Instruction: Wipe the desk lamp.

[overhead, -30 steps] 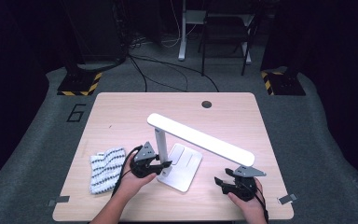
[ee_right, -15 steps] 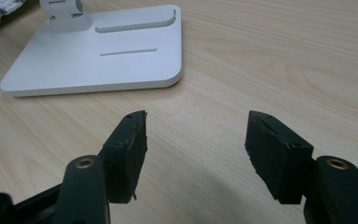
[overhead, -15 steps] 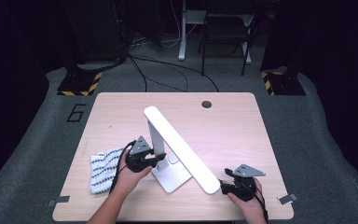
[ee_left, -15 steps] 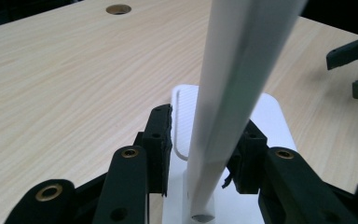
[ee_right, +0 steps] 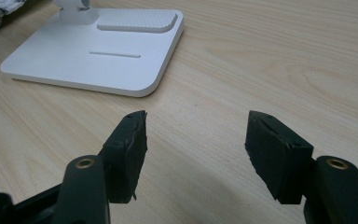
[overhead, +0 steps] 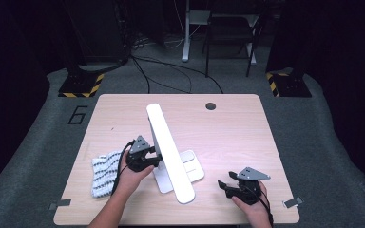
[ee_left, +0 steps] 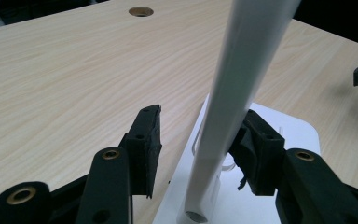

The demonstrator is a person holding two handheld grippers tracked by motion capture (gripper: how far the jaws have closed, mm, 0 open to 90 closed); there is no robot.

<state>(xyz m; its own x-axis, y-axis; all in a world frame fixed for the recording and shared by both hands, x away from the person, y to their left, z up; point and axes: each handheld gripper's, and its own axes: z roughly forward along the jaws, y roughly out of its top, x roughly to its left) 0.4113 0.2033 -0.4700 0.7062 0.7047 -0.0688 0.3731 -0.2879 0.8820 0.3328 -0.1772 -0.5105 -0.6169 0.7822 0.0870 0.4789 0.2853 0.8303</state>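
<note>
Looking down on the table, I see my left gripper held level beside the white desk lamp, whose flat base sits near the table's front edge. Its jaws have just been opening; the lamp's stem stands between them, one pad clearly off it, the other right against it. My right gripper rests low, jaws parted around bare wood, gripping nothing. A striped cloth lies by my left hand.

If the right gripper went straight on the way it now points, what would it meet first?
Most likely the lamp base. The right gripper has open jaws with nothing but bare table between them, and the base's near corner lies ahead, a little left of centre. A dead-straight path might just graze or pass that corner.
</note>
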